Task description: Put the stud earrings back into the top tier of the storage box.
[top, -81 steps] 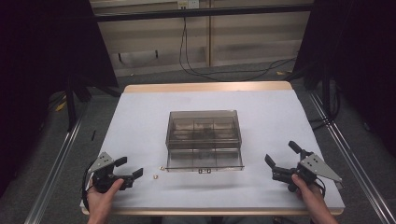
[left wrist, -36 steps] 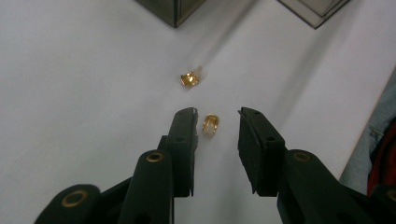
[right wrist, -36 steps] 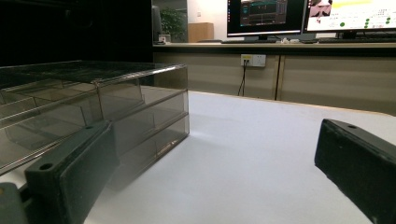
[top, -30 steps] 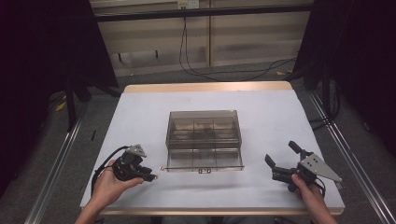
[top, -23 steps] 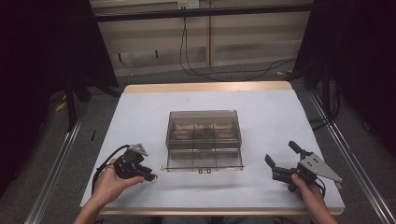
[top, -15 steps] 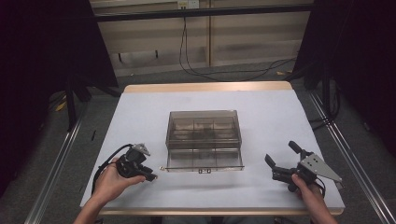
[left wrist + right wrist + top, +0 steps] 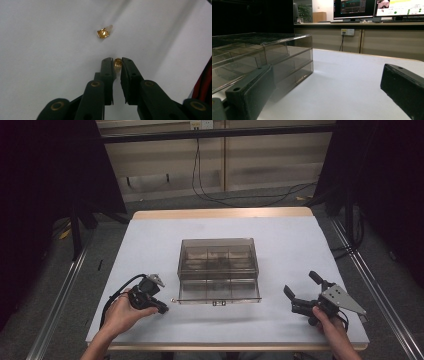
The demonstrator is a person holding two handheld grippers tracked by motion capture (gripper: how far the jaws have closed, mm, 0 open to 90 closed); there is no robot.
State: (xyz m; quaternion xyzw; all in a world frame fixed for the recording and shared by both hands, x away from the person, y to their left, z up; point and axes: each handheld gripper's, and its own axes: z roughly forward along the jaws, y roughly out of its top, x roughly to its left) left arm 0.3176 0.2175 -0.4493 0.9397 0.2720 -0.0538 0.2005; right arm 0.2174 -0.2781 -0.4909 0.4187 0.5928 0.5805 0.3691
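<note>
Left claw point(image 7: 117, 65) just closed, pinching a small brass piece point(image 7: 117, 64) down on the white worktop point(image 7: 50, 37). Beyond it, second brass piece point(image 7: 103, 33) not yet picked; clear compartment box point(image 7: 218, 270) probably awaiting both. Right claw point(image 7: 305, 292) wide, idle.

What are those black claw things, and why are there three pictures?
A person sits at a white table and holds a pinching tool in each hand. One camera looks down from above; one more rides on each tool. The left gripper has just been closing and now pinches a tiny gold metal piece. Another gold piece lies on the table just beyond it. The right gripper rests with its jaws wide open, holding nothing. In the middle stands a clear plastic box with small compartments.
</note>
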